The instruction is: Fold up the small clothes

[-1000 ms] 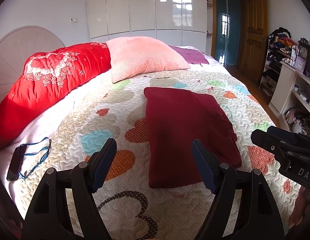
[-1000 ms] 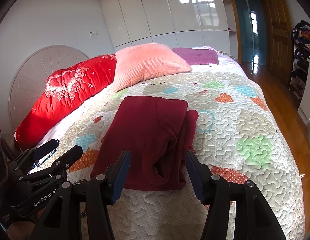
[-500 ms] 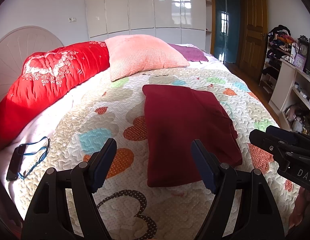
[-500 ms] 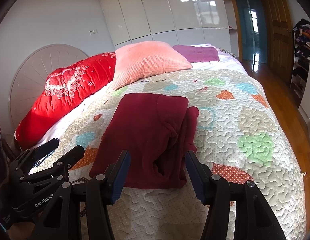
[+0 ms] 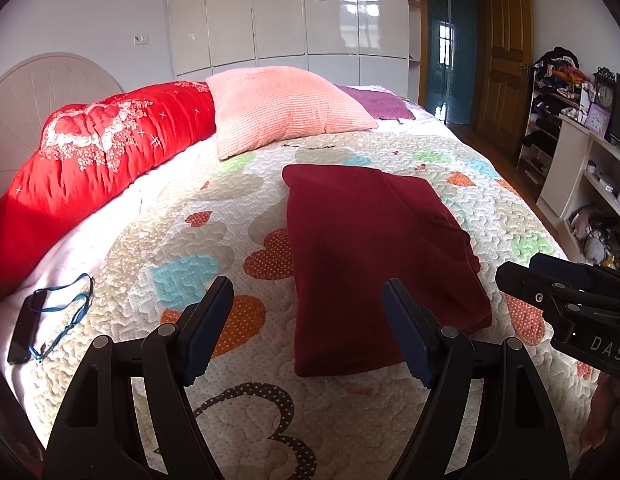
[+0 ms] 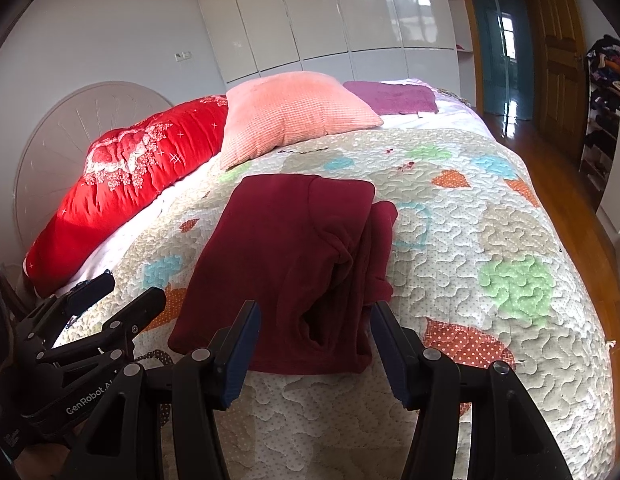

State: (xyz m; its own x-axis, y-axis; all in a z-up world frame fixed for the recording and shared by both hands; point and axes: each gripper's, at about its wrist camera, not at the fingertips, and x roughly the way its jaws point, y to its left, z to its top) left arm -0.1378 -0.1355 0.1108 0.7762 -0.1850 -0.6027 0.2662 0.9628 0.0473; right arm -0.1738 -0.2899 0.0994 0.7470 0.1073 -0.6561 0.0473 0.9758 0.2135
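A dark red garment [image 5: 374, 256] lies folded into a long rectangle on the quilted bed [image 5: 189, 240]. In the right wrist view the garment [image 6: 293, 264] shows bunched layers along its right edge. My left gripper [image 5: 307, 326] is open and empty, held above the bed just short of the garment's near left corner. My right gripper [image 6: 312, 350] is open and empty, held just short of the garment's near edge. Each gripper also shows at the side of the other's view.
A red bolster [image 5: 93, 168], a pink pillow [image 5: 281, 112] and a purple cloth [image 5: 374, 104] lie at the head of the bed. A phone with a blue lanyard [image 5: 25, 328] lies at the left edge. Shelves [image 5: 582, 160] and wooden floor are to the right.
Both grippers have moved slightly closer to the garment's near edge and stay open. The garment has not moved.
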